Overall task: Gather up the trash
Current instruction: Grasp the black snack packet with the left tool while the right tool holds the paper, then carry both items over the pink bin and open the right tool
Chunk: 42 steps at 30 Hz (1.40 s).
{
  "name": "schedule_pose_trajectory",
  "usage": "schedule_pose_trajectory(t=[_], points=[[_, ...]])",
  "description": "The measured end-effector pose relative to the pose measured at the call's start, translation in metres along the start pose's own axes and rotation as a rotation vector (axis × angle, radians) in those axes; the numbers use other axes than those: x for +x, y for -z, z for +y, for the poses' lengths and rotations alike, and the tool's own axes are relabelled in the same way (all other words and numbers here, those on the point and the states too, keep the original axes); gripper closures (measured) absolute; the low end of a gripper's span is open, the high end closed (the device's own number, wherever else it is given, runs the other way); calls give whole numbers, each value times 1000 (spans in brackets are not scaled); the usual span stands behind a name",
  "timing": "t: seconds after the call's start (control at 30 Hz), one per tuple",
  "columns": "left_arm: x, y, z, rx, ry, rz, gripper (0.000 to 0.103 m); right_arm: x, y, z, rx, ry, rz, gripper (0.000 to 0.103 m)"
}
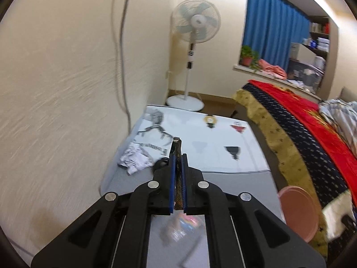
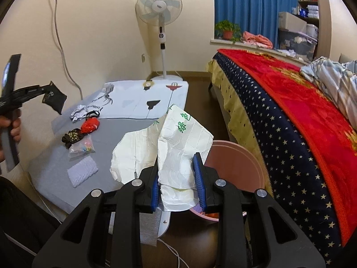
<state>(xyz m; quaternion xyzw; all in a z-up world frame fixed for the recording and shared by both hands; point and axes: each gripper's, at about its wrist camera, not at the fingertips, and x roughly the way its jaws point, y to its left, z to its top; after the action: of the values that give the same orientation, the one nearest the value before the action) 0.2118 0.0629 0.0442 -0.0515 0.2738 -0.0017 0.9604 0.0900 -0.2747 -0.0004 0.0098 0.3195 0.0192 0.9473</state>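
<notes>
Grey cloth covers the near part of the tabletop (image 2: 55, 167), with a white printed sheet laid over its far end. Two claws are in view, each pinching one piece of trash.

The left claw (image 1: 177, 156) has its blue pads pressed together on one flat dark wrapper (image 1: 177, 147), which stands edge-on between them; in the right wrist view that same dark wrapper (image 2: 54, 100) hangs from the claw at the left edge, raised clear of the tabletop, with a hand (image 2: 11, 125) on the grip below it.

The right claw (image 2: 178, 178) pinches one crumpled white paper bag (image 2: 178, 147) bearing green characters, its pads held apart by the bag's bulk. The bag sits in front of one pink bin (image 2: 236, 163), which stands on the floor between the tabletop and the bed (image 2: 290, 122).

Loose trash on the tabletop, counted: one crumpled white paper (image 2: 78, 112), one red wrapper (image 2: 90, 126), one dark patterned wrapper (image 2: 72, 136), one clear plastic bag (image 2: 81, 148) with coloured bits inside, and one white foam mesh (image 2: 82, 170). That makes five pieces, lying near one another along the left side.

One standing fan (image 2: 159, 6) occupies the far corner.
</notes>
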Motion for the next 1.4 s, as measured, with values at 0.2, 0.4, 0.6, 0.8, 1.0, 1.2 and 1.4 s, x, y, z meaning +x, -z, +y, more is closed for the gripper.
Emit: schedule_pose_trajectory(t=[0.2,0.4,0.6,0.8,1.0,1.2,1.4], points=[[-43,25,-43,55,123,5,98,-15,2,-7,25,9,-31,76],[-70,49,-87,94,242,19,98,-33,9,-18,43,15,-60,76],[-81,65,-124,125,319,36,98,-43,14,-35,70,28,-68,76],[-82,71,-166,182,383,49,98,-51,20,-55,116,44,-78,76],[-76,67,-202,193,428,59,98,-53,15,-75,184,80,-74,76],[-66,53,-230,208,457,45,98,-49,-3,-89,184,108,-83,76],[-46,41,-248,198,476,42,98,-40,-26,-100,148,141,-95,76]])
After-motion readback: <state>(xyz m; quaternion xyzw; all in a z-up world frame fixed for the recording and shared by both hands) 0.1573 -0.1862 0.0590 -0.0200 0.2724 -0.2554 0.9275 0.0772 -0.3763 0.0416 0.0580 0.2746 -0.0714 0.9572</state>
